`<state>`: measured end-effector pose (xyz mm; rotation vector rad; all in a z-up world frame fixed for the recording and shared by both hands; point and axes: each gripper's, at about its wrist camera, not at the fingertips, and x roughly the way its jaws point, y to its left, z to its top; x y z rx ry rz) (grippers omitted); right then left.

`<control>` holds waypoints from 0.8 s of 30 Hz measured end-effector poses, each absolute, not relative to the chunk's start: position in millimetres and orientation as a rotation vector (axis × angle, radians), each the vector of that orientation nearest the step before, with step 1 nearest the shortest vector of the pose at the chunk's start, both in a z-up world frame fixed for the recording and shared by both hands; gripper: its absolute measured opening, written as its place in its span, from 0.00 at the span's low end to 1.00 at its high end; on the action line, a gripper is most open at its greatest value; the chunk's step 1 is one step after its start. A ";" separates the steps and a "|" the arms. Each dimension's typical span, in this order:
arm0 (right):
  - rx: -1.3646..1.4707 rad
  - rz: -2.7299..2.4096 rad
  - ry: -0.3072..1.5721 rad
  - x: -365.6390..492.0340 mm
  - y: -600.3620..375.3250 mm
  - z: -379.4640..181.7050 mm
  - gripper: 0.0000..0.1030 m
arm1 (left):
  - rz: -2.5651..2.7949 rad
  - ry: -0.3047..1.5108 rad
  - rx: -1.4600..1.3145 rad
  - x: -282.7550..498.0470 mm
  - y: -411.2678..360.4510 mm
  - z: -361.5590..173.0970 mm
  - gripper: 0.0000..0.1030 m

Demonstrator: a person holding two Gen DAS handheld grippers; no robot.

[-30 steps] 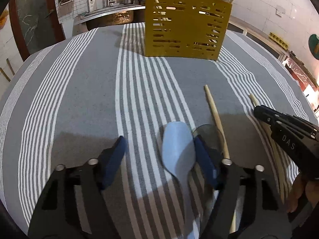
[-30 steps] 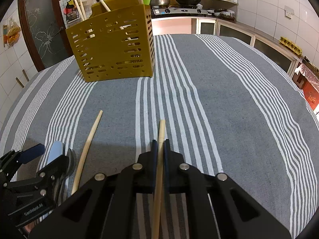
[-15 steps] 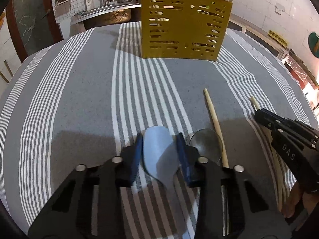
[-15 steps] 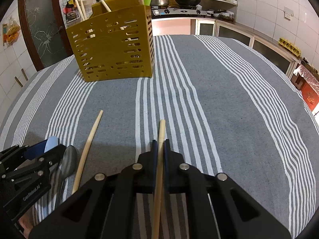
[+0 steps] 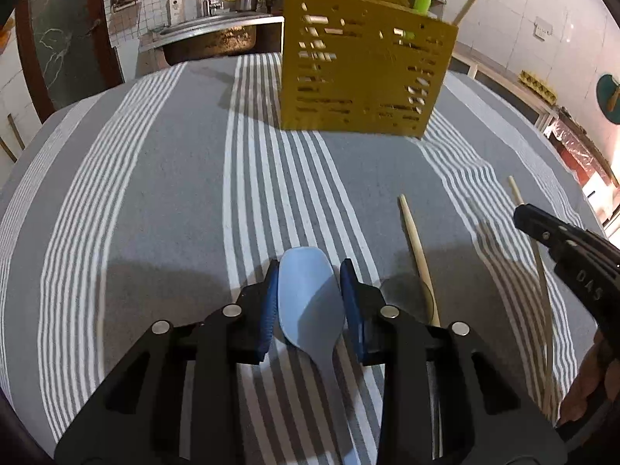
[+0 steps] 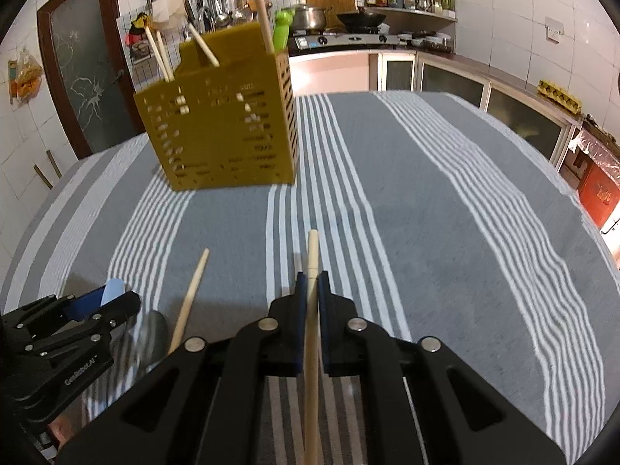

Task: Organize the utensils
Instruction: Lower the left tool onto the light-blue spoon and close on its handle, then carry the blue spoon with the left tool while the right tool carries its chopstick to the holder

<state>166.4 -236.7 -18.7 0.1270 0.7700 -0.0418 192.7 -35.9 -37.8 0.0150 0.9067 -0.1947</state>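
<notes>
My left gripper (image 5: 310, 283) is shut on a light blue spoon (image 5: 310, 302); its blue pads press on both sides of the bowl and the handle runs back under the fingers. In the right wrist view the left gripper (image 6: 104, 302) shows at the lower left with the spoon tip (image 6: 114, 288) sticking out. My right gripper (image 6: 312, 283) is shut on a long wooden stick (image 6: 312, 252) that points forward. The right gripper (image 5: 562, 248) also appears at the right of the left wrist view. A yellow perforated utensil basket (image 5: 368, 77) (image 6: 224, 128) stands at the far side with several sticks in it.
A loose wooden stick (image 5: 416, 248) (image 6: 192, 294) and a metal spoon (image 6: 153, 333) lie on the grey striped tablecloth (image 5: 155, 193) between the two grippers. A sink, a stove and shelves stand beyond the table. A hand (image 5: 589, 383) shows at the right edge.
The left gripper's jaws have come together onto the blue spoon's bowl. The right gripper has kept its hold on the wooden stick.
</notes>
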 end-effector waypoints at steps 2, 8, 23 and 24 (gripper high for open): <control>0.131 -0.035 0.753 165.6 -239.7 -11.5 0.06 | -0.190 0.886 0.017 192.8 -34.2 -32.8 0.29; 0.133 -0.037 0.696 166.2 -250.3 11.2 0.06 | -0.181 0.788 0.035 193.6 -31.1 -7.8 0.29; 0.177 -0.006 0.530 180.4 -258.2 64.1 0.06 | -0.174 0.522 0.038 195.5 -23.6 68.7 0.29; 0.182 -0.005 0.518 181.1 -259.1 67.2 0.06 | -0.174 0.507 0.039 196.2 -23.5 71.8 0.29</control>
